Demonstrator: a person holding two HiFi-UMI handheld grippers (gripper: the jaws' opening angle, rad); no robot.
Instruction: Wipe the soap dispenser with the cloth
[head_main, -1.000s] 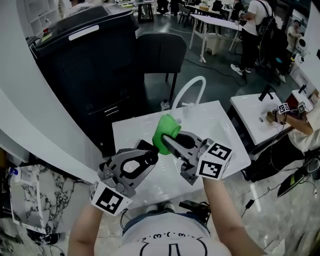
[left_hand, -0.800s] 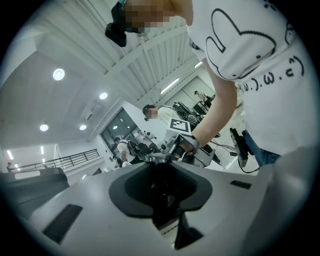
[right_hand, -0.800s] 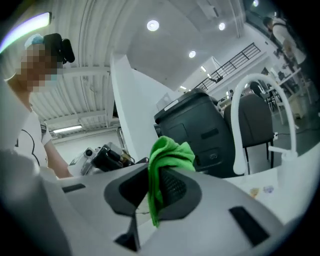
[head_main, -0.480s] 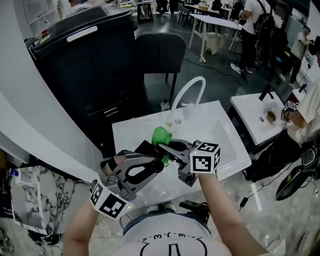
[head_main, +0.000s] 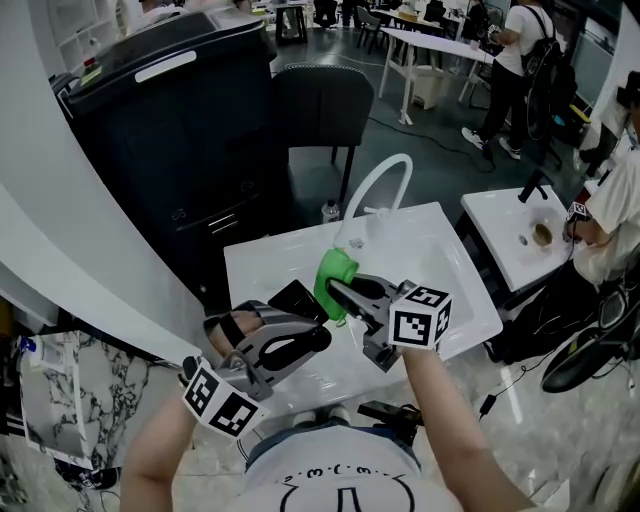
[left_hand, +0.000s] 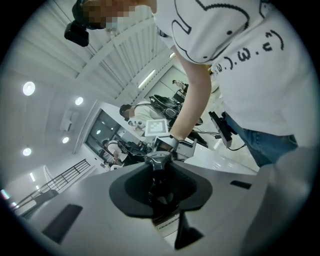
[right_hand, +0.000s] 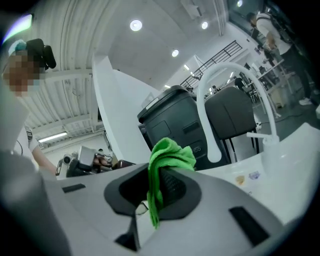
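Dispenser (left_hand: 159, 187), dark, is clenched in the left tool (head_main: 303, 337) over the counter (head_main: 262, 262); the right tool (head_main: 343, 291) pinches the cloth (head_main: 333, 272) beside it. I think a hard rub may twist the dispenser out of the jaws, or pull the thin fold of cloth free. Both forearms (head_main: 170, 440) reach forward, tools nearly level, tips close together.
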